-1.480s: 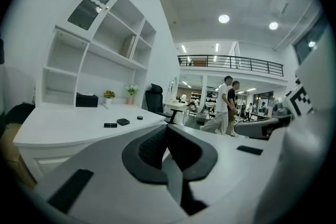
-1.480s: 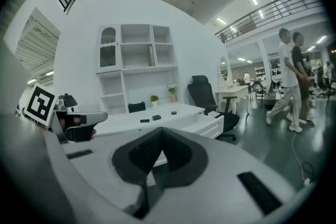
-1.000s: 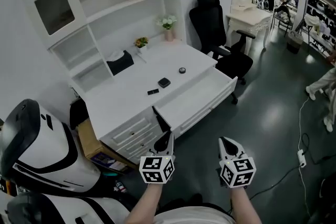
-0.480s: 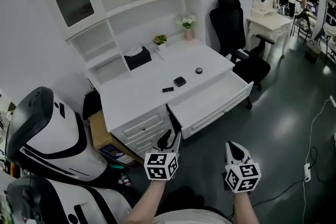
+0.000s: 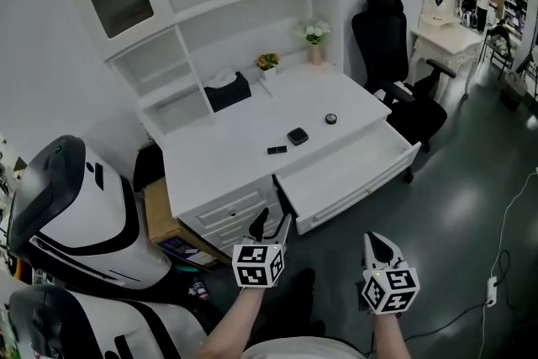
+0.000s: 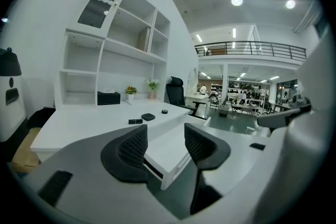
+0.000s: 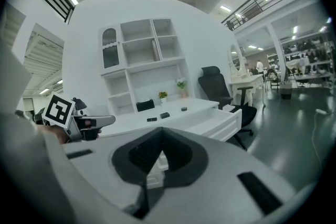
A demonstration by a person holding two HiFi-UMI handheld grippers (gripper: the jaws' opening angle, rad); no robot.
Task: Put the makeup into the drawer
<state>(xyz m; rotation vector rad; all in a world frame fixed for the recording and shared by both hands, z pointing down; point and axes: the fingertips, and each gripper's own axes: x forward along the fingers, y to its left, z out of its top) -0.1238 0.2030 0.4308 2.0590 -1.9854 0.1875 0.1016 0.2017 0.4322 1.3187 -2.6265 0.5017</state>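
Approach step, I judge: 3 makeup pieces (image 5: 298, 136) lie on the desk (image 5: 210, 172) just behind the open drawer (image 5: 336, 176), while the left gripper (image 5: 273, 223), its empty jaws just opening, and the clenched, empty right gripper (image 5: 375, 241) hover before the drawer, so next reach past it.

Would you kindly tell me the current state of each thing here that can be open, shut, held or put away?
Drawer: pulled open, looks empty.
Makeup: three dark pieces lying on the desk, none in the drawer.
Left gripper: open, jaws have just been opening, nothing between them.
Right gripper: shut, empty.
Small drawers: shut.
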